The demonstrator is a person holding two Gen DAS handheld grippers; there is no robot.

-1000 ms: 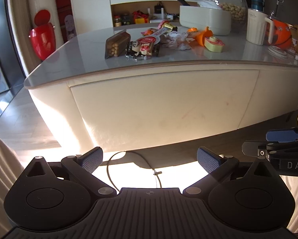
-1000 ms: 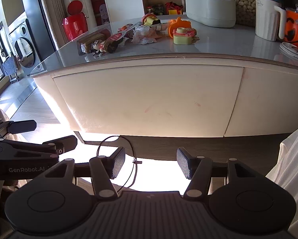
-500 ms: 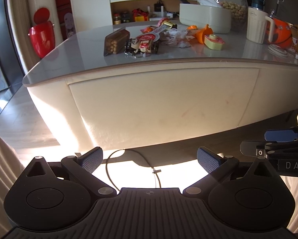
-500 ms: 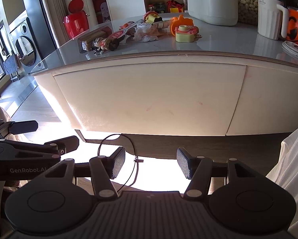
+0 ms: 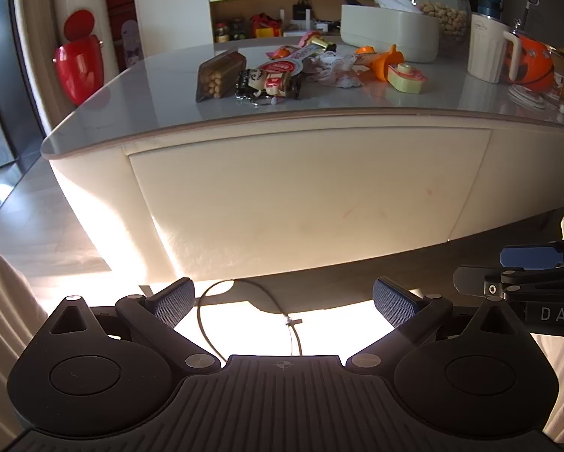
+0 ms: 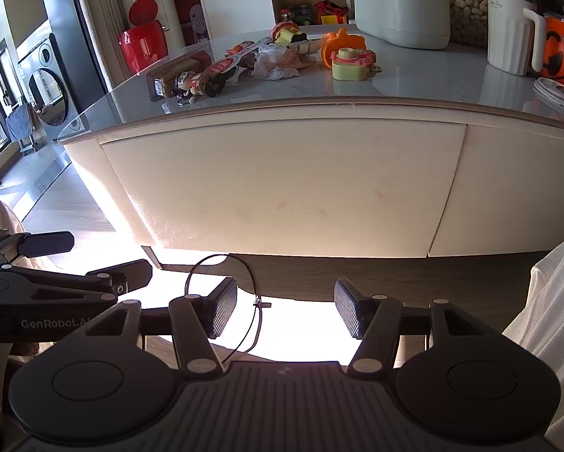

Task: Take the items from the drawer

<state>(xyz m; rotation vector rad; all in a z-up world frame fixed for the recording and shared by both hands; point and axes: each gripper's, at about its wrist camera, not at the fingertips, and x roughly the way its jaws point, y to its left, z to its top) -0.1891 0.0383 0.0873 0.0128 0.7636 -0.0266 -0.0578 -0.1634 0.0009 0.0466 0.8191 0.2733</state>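
1. My left black two-finger gripper [image 5: 282, 301] fills the bottom of the left wrist view; its jaws are spread wide and hold nothing.
2. My right black two-finger gripper [image 6: 285, 309] is at the bottom of the right wrist view, also released, with empty space between the ribbed pads.
3. A thin black wire loop [image 6: 225, 293] stands just in front of the right gripper, in the lower centre of the frame.
4. Behind both grippers, in the centre of each frame, is the closed cream-coloured drawer front [image 5: 300, 188] under the counter edge; neither gripper touches it.
5. Above it, the glossy grey countertop [image 5: 161, 86] carries a pile of items: a brown box of stick biscuits [image 5: 217, 75], colourful snack wrappers [image 5: 278, 75] and a yellow and orange toy [image 5: 406, 75].
6. Farther, in the upper right, stand a white ribbed pitcher [image 5: 489, 49], an orange pumpkin bucket [image 5: 534, 60], a white oblong tub [image 5: 387, 34] and a glass jar of peanuts [image 5: 432, 0].
7. In the upper left is a red bin [image 5: 78, 64].
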